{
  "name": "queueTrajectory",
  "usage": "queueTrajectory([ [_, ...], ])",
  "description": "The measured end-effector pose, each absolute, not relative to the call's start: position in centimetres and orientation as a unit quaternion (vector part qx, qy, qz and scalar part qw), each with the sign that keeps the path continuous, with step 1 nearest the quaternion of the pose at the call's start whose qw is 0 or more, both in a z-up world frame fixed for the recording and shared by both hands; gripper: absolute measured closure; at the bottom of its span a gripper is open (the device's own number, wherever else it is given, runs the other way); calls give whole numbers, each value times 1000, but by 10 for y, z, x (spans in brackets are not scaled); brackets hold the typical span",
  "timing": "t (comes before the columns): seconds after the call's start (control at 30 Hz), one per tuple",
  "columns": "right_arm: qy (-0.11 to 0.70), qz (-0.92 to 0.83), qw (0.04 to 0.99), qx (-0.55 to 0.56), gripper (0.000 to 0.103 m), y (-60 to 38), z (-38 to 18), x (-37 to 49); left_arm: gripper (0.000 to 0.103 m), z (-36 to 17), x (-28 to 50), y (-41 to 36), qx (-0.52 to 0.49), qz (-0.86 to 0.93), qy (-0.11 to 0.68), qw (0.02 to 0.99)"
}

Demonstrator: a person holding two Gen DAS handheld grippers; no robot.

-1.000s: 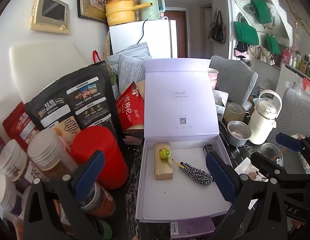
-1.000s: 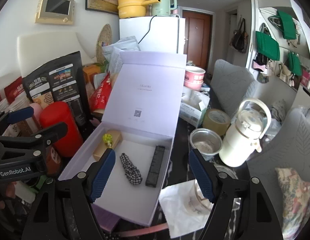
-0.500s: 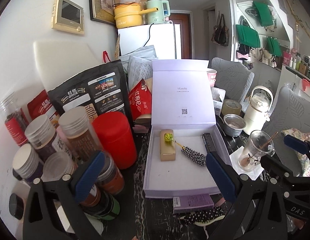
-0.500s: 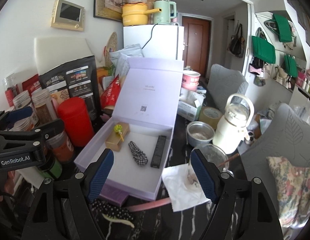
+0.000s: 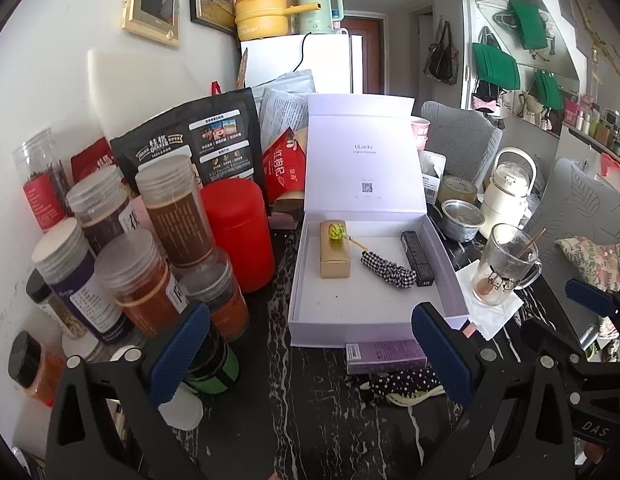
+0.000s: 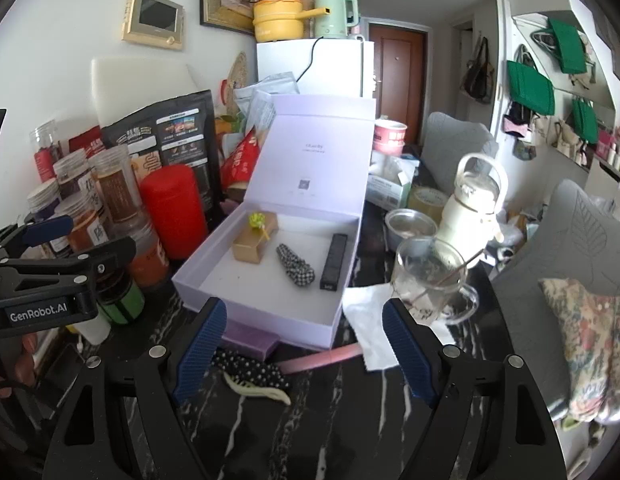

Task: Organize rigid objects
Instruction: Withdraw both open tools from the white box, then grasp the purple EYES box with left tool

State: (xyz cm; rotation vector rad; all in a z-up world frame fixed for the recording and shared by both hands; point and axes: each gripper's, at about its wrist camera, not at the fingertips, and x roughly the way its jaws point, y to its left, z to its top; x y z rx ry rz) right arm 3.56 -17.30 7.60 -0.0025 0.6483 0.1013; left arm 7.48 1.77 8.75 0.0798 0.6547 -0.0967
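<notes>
Both our tongs, left (image 5: pixel 310 350) and right (image 6: pixel 304 346), stand wide and empty before the open box (image 6: pixel 270 316), which holds a gold case (image 6: pixel 254 242), scrunchie (image 6: pixel 296 266) and black stick (image 6: pixel 333 262). Loose items lie on the bench (image 6: pixel 329 420) just in front. Reaching right could tip the glass mug (image 6: pixel 427 280), which stands close by.

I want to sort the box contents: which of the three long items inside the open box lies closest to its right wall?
The black rectangular case. It lies along the right wall of the white box; the checkered scrunchie is in the middle, the gold box leftmost.
</notes>
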Motion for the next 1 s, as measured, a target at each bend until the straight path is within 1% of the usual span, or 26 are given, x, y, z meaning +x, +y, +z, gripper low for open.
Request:
queueTrajectory([
  [0.53,353,52,934,12,22,-179,32,20,0,45,73,8,31,-75,372,925],
  [0.8,367,52,929,23,22,-189,15,25,0,28,88,-10,31,-99,396,912],
  [1.0,378,43,925,28,22,-199,2,31,0,2,106,-30,41,-123,434,891],
])
